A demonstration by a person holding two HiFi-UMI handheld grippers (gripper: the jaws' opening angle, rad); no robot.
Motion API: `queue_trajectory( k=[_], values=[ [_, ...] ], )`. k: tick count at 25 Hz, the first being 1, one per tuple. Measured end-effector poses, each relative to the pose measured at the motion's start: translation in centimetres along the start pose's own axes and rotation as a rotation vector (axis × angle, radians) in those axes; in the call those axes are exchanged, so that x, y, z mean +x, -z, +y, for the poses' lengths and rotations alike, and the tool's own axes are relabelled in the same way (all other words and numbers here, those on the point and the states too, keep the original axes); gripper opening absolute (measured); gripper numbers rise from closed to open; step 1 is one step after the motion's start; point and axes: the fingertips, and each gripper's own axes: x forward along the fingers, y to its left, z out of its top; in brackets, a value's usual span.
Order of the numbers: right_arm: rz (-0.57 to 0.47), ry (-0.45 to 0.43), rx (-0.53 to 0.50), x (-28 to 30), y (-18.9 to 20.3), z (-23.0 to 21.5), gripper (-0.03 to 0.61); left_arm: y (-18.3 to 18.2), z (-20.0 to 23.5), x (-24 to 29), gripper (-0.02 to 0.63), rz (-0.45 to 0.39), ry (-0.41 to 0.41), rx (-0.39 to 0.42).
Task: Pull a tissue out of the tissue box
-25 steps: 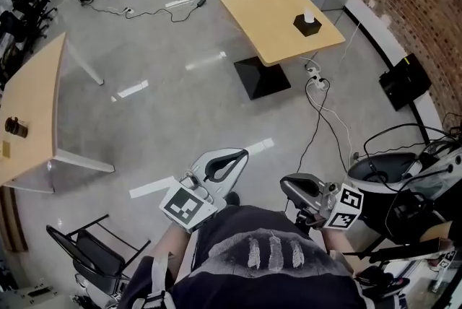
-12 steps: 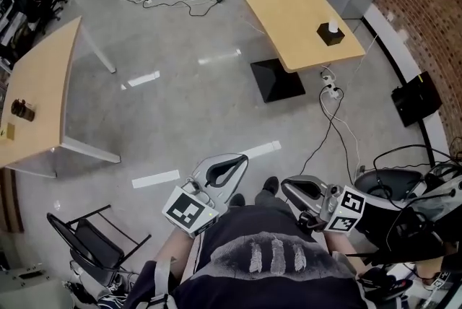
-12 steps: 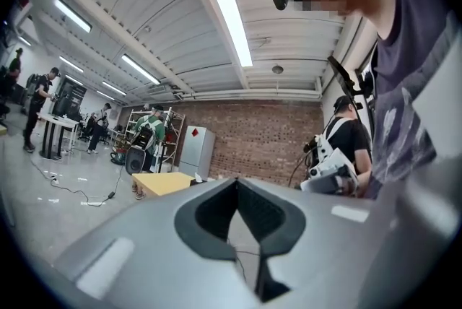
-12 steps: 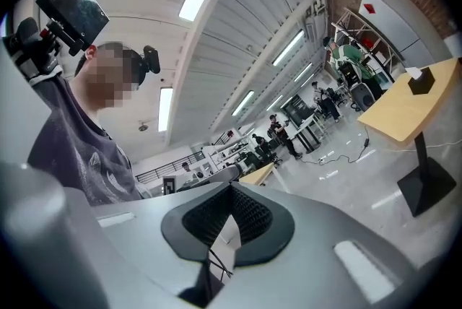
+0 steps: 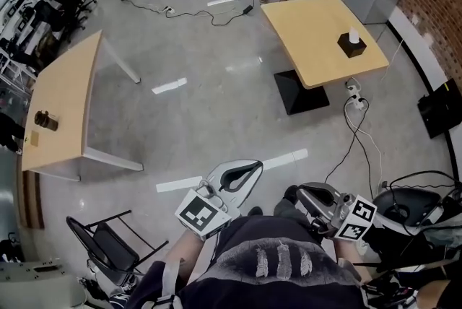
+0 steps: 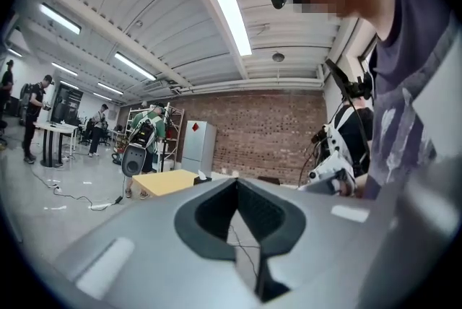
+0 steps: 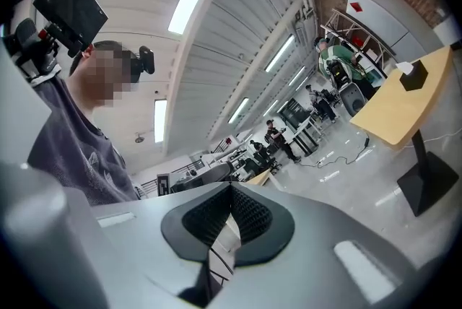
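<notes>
Head view: both grippers are held low and close to the person's body. The left gripper (image 5: 253, 166) has its jaws together with nothing between them. The right gripper (image 5: 302, 191) is the same, pads meeting and empty. Each gripper's own view agrees.

The tissue box (image 5: 351, 46) sits well ahead of both claws, beyond the right gripper's tip. It is on the far side of a wooden table (image 5: 303, 33), near that table's right edge. Neither claw is near it yet, and open floor lies between.

Container: dark, square box with a slot on top. One white tissue (image 5: 354, 34) stands up out of the slot. The rest of the contents are hidden inside.

Handling (judgement): the tissue is very light, soft and easy to tear. Pinch the raised tuft low, just above the slot, and pull straight up. The box looks light and may lift or slide with the sheet, so the other claw could press on its top edge.

A small dark container (image 5: 45, 119) sits on another table, far out to the left of the left gripper. What it holds cannot be told.
</notes>
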Motion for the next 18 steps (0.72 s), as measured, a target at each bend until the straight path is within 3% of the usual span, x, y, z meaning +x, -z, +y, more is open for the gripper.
queue_trajectory(
  k=[4,14,18],
  values=[
    [-0.008,-0.010,0.026,-0.8,-1.5,-3.5,-0.002,-0.4,0.8,4.2,0.000,-0.002,0.006,0.006],
    [-0.049,0.018,0.053,-5.2,-7.1,-10.4,-0.002,-2.1,-0.2,15.1,0.002,0.104,0.070,0.067],
    [-0.063,0.018,0.058,-6.7,-9.0,-13.6,-0.002,-3.0,-0.7,18.7,0.002,0.141,0.067,0.165]
  ],
)
